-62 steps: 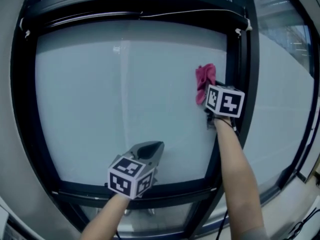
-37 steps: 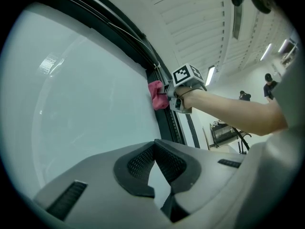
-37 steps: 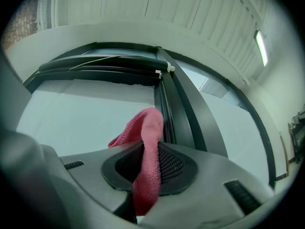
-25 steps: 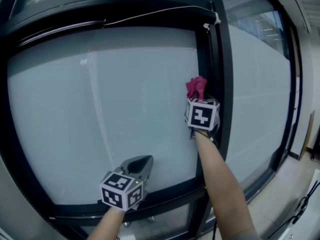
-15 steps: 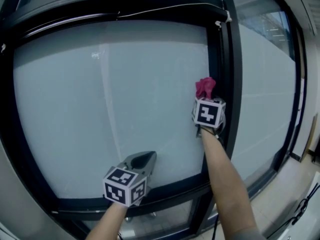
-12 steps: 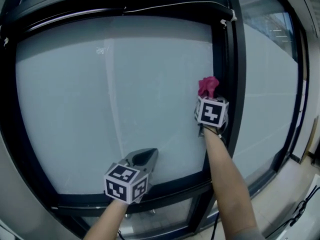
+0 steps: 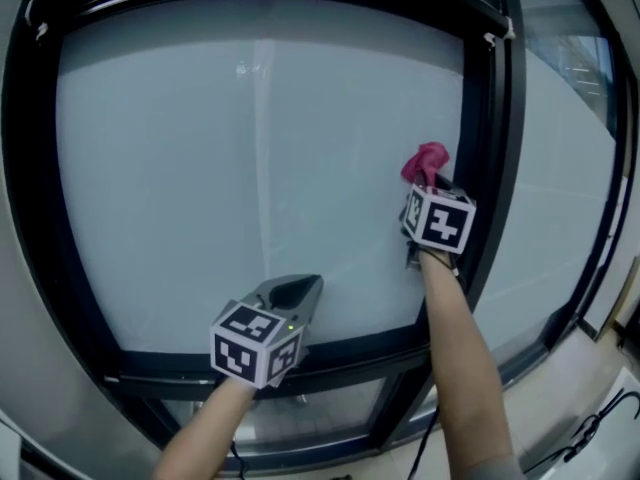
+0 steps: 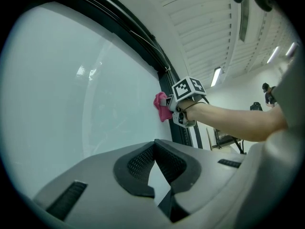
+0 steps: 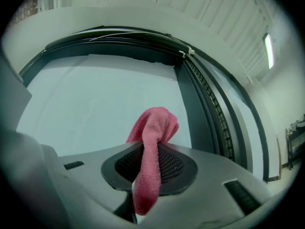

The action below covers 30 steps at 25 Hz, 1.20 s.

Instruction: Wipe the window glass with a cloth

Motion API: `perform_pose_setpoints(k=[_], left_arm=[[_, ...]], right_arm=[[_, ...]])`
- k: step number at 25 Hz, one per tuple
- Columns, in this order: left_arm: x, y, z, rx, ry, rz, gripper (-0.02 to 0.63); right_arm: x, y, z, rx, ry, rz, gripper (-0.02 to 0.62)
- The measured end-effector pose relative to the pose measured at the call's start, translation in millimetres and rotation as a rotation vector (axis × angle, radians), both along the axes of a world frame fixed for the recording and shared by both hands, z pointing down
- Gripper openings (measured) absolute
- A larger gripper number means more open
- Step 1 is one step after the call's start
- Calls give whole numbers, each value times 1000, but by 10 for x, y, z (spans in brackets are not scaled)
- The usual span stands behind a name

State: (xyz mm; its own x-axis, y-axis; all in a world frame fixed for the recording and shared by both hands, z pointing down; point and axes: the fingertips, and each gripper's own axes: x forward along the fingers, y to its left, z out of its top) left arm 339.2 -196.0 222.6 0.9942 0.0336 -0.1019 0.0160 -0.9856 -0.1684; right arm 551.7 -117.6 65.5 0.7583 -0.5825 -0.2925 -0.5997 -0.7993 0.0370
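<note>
Your right gripper (image 9: pixel 148 173) has its jaws clenched on a pink terry cloth (image 9: pixel 153 128), which stands up out of the dark ribbed pads in a bunched fold and hangs down below them. In the head view, the cloth sits at the right side of the pale frosted window glass (image 7: pixel 250 168), just beside the black vertical window frame (image 7: pixel 492 118), about halfway up the pane. From the left gripper view, the bunched top of the cloth lies against the glass, with your forearm (image 7: pixel 455 338) reaching up behind the gripper's marker cube.

Your left gripper (image 8: pixel 153 162) holds nothing: its jaws are closed, the tips meeting in front of the pane with only a narrow wedge of glass showing between the pads. It points at the lower part of the window, near the bottom rail of the frame and well apart from the cloth. A long ceiling light (image 8: pixel 215 76) glows in the room behind your right arm.
</note>
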Motion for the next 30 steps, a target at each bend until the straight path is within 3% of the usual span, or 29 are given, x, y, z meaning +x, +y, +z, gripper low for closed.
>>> perform_pose_setpoints(k=[16, 30], left_arm=[[-709, -520, 15, -18, 14, -133, 8], [-1363, -1015, 52, -28, 28, -249, 8]], right_arm=[[-1082, -878, -60, -11, 49, -259, 64], [-2061, -1588, -113, 0, 108, -402, 64]])
